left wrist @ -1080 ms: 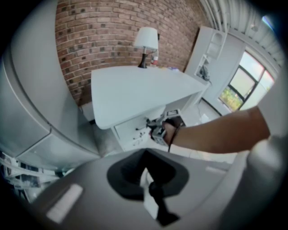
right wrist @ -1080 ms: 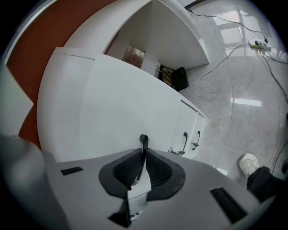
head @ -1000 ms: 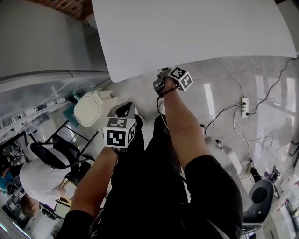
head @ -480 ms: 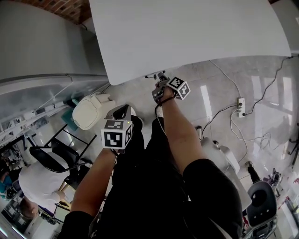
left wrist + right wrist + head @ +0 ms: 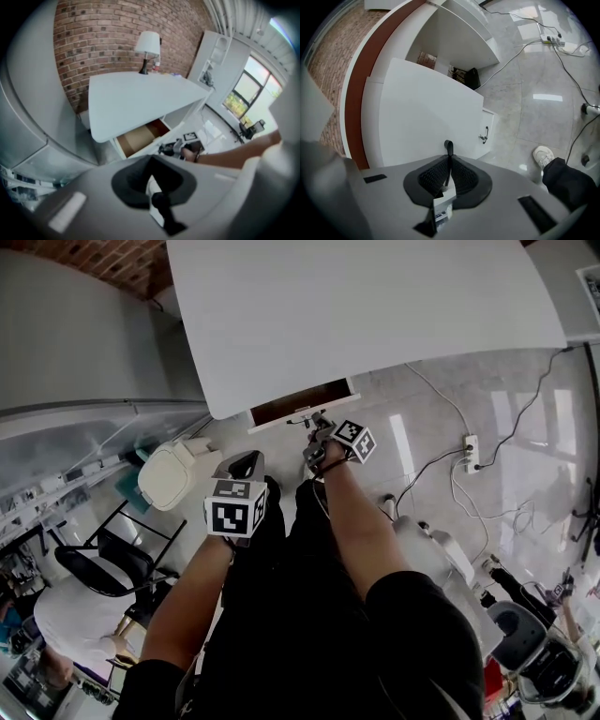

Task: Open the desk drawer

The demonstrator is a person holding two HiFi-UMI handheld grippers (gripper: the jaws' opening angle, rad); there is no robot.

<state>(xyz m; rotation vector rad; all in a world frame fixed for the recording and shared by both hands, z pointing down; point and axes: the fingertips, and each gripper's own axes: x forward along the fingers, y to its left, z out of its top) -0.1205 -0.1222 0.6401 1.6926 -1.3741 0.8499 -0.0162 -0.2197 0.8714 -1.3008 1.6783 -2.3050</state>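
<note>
Drawer (image 5: 300,401) juts under the desk (image 5: 356,306) edge; cream chair (image 5: 173,472) crowds its left.

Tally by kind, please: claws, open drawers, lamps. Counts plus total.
Claws: 2, left claw and right claw
Open drawers: 1, desk drawer
Lamps: 1, table lamp
Total: 4

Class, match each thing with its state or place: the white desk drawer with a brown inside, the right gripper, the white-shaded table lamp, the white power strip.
Things:
1. white desk drawer with a brown inside
2. right gripper
3. white-shaded table lamp
4. white power strip

States or places:
A. lying on the grey floor
B. clamped on the black drawer handle
C. pulled partly open
D. standing on the white desk top

Pairs: 1-C; 2-B; 3-D; 4-A
</note>
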